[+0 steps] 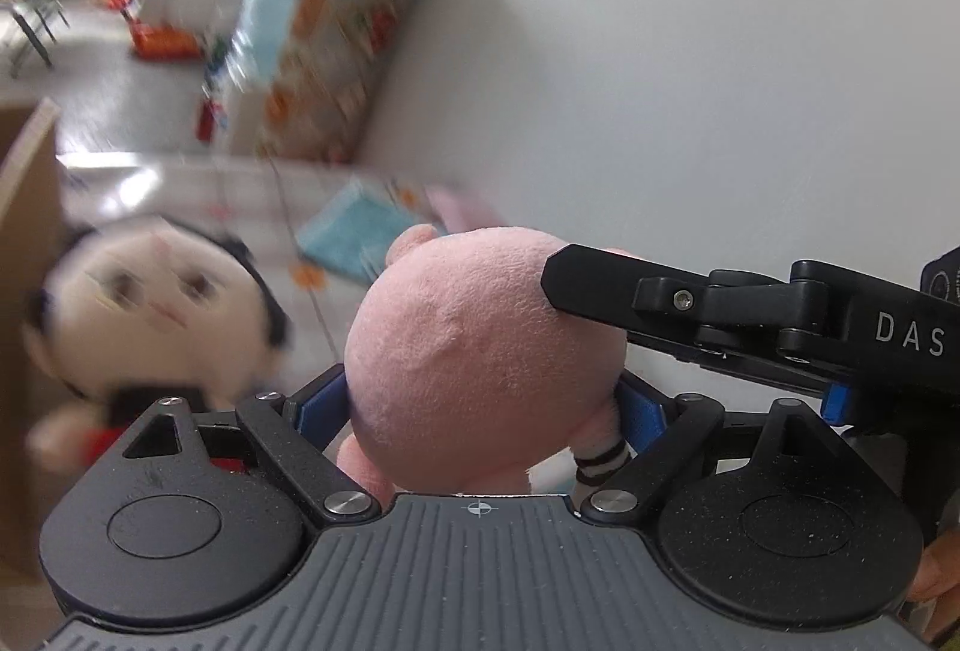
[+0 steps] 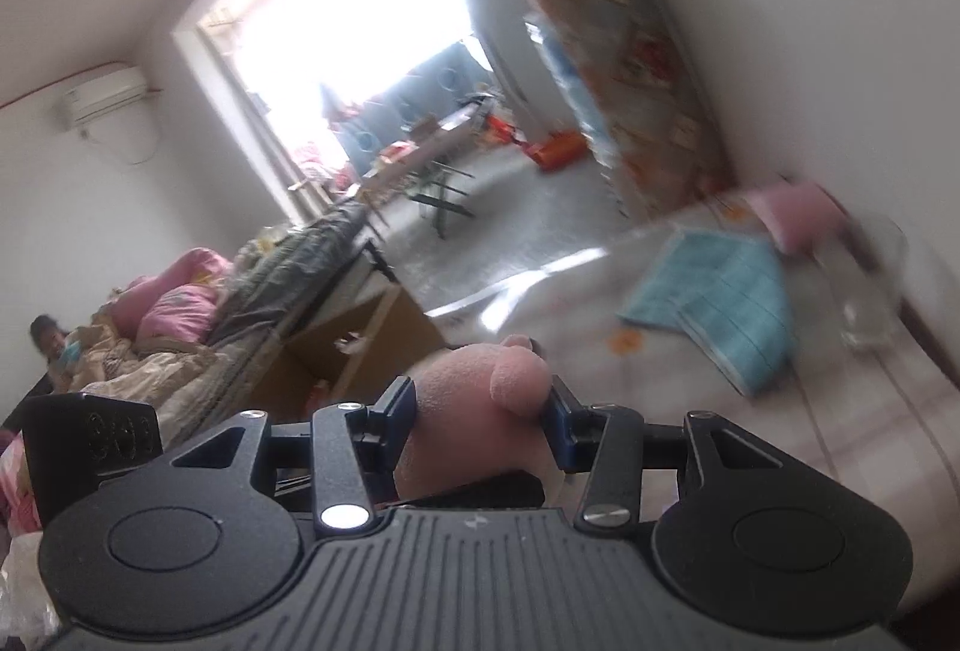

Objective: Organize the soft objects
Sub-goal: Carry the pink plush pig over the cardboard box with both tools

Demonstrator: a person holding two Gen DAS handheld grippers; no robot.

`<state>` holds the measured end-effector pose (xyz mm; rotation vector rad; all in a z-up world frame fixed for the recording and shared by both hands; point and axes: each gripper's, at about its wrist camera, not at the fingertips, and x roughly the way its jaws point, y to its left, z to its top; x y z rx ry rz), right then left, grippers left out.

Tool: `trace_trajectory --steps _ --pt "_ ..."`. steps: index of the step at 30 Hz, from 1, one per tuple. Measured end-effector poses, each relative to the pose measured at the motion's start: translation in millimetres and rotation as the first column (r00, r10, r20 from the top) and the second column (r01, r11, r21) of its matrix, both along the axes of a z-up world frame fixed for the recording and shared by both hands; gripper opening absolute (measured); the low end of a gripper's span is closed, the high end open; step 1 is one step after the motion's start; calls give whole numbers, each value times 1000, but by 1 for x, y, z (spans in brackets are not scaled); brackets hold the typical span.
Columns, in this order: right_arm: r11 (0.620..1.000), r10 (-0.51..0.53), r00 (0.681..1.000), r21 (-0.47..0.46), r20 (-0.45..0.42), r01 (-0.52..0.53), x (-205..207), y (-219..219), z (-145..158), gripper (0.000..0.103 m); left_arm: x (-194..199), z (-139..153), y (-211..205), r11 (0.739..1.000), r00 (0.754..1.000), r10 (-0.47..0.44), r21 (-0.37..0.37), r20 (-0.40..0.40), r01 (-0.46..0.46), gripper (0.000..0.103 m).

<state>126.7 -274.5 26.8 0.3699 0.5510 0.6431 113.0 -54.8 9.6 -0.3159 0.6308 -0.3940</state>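
Both grippers pinching one pink plush (image 1: 480, 357), lifted above the table (image 2: 600, 351). Left gripper (image 1: 480, 411) jaws pressed on its body. Right gripper (image 2: 483, 411) jaws squeezing its head, likely to keep it from flopping. Doll (image 1: 150, 303) close by. Blue cloth (image 2: 726, 291) lying farther back.
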Motion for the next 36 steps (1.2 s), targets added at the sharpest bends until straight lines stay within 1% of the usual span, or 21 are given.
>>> trace_trajectory --steps 2,4,7,8,11,14,16,18,19,20,23,26,28,31,33,36 --pt "999 53 997 0 49 -53 -4 23 18 49 -12 16 20 999 998 49 -11 43 -48 89" --pt "993 121 989 5 89 -122 -5 50 34 48 -24 31 43 994 990 114 -14 81 -113 89" --pt "970 237 964 23 120 -242 0 96 51 48 -42 50 81 975 967 222 -5 126 -223 89" --pt "959 277 952 26 128 -283 3 113 56 48 -47 55 93 966 957 255 0 136 -258 89" --pt "923 377 917 29 129 -383 12 166 63 48 -58 67 133 930 921 362 20 146 -368 89" --pt "887 457 886 35 82 -461 26 220 61 49 -59 69 174 886 883 456 37 114 -462 89" --pt "865 499 866 34 24 -500 39 257 54 48 -60 62 202 857 858 508 55 79 -512 89" --pt "847 531 846 23 -55 -530 52 288 40 48 -56 54 229 841 843 537 67 23 -537 89" --pt "843 537 838 20 -98 -538 59 301 30 49 -54 48 243 837 839 545 73 -6 -543 89" --pt "839 539 829 11 -149 -543 66 315 21 49 -46 38 256 837 837 545 89 -45 -540 89" --pt "827 531 792 -20 -302 -562 88 346 -12 48 -32 9 284 843 825 538 91 -174 -531 89" --pt "815 506 756 -58 -416 -577 102 364 -39 49 -21 -19 300 852 806 518 95 -286 -514 89" --pt "799 497 731 -82 -467 -595 108 374 -53 49 -18 -33 306 856 792 510 112 -337 -504 89" --pt "783 480 693 -94 -538 -615 115 386 -71 49 -17 -44 312 858 771 508 146 -384 -492 89" --pt "771 468 675 -109 -571 -627 119 393 -76 49 -15 -50 313 861 756 503 166 -420 -481 90" --pt "750 463 662 -137 -589 -647 119 403 -83 49 -13 -60 313 865 740 496 182 -455 -468 90"
